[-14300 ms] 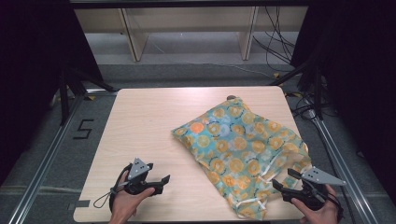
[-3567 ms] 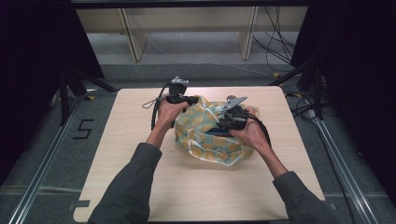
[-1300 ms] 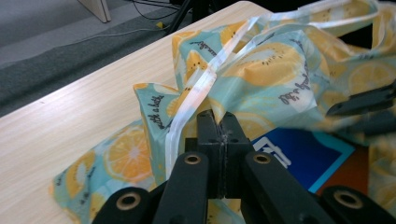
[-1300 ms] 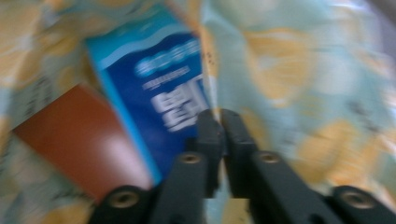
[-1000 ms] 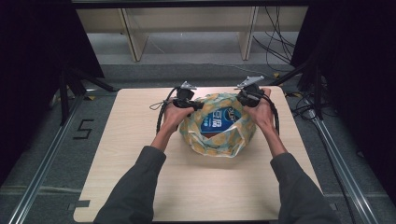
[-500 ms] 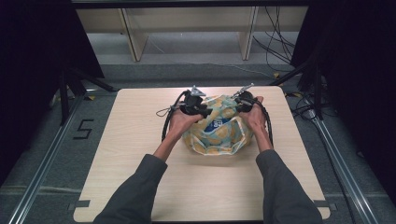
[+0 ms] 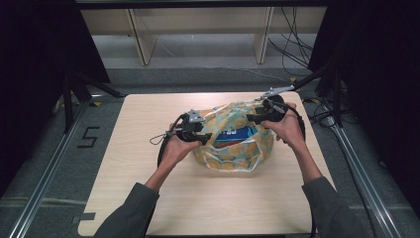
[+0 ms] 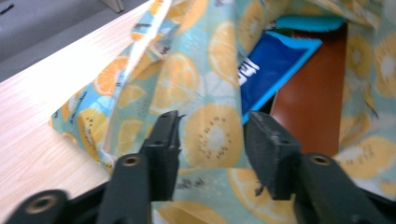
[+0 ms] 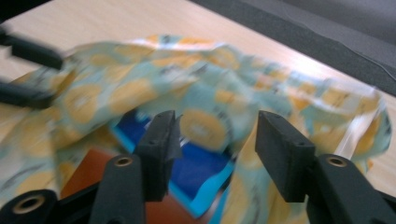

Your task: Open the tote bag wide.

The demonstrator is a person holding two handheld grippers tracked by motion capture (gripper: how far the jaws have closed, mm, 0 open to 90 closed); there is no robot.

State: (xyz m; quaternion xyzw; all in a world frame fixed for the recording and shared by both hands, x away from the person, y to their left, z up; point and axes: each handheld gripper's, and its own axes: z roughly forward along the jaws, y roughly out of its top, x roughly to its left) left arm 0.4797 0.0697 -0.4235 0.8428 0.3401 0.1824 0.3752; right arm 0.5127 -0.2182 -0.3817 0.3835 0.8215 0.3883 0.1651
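Left tongs point(image 7: 204, 137): jaws spread and just been opening; the cloth lies between them, pads not pressing on it.
Right tongs point(image 7: 251, 119): jaws spread, also just been opening, hovering over the bag's far rim with nothing pinched.
Tabletop point(image 7: 148, 198): pale wood, bare in front of both tongs' holders and out to each side.
Bag point(image 7: 233, 151): soft cloth printed with orange slices, slumped between the two tongs with its mouth gaping upward.
How it will handle: likely light, limp and shapeless; it should sag and fold wherever it is let go, and it is not fragile.
Where to grip: the hemmed rim point(image 8: 140, 60) just ahead of the left tongs, with the opposite rim under the right tongs.
Blue packet point(image 8: 271, 70): flat, lying inside the bag, beyond the left tongs.
Brown item point(image 8: 310, 102): flat, inside, beside the packet; what it is I cannot tell.
In the way: loose folds of cloth sagging over the contents.
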